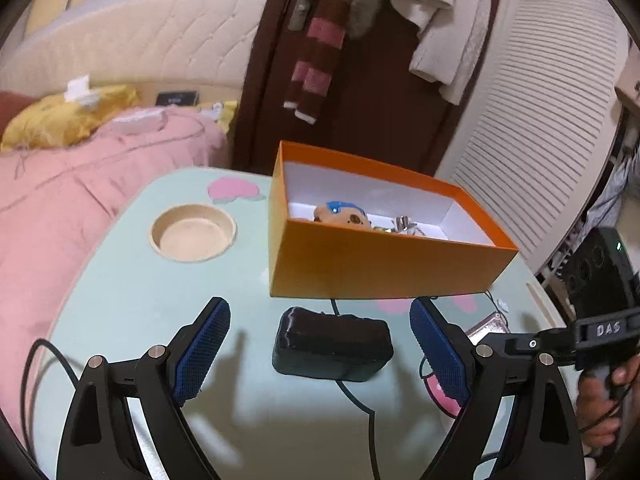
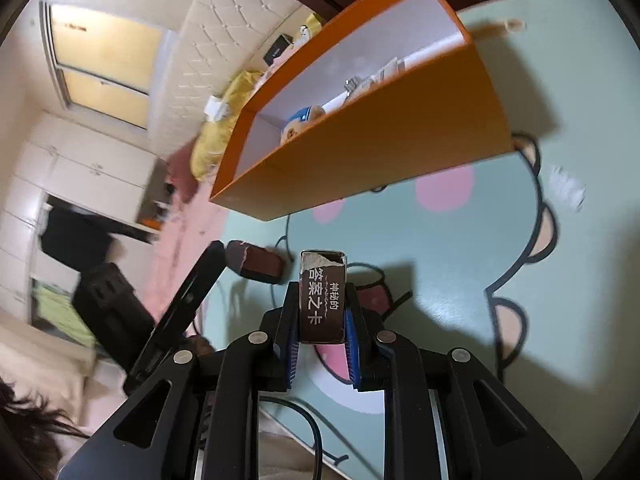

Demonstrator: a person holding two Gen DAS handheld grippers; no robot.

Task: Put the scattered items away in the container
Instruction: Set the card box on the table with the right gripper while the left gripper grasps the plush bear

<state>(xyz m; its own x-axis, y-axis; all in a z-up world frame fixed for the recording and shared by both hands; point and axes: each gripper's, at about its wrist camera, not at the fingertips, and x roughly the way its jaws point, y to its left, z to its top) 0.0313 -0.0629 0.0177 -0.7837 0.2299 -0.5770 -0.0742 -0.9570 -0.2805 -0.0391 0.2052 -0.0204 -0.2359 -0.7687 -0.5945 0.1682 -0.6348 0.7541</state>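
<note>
Left wrist view, left to right. The pale green table [image 1: 132, 280] runs up to the pink bedding [image 1: 60, 200] along the left of the frame; a round recessed cup well [image 1: 193, 233] sits left of centre with bare surface around it. The orange box [image 1: 372, 268] stands at centre, open-topped, holding a small plush toy [image 1: 340, 214] and a metal piece too small to identify. The left gripper [image 1: 320, 344] is spread wide and holds nothing; a black pouch [image 1: 332, 346] lies on the table between its blue pads, just below the box's near wall, touching neither pad.

Right wrist view: the right gripper [image 2: 322, 316], at lower centre, is clamped on a dark card box [image 2: 323, 300] with white lettering and a torn top. It is held above the table, short of the orange box at upper centre; open surface lies to the right.
</note>
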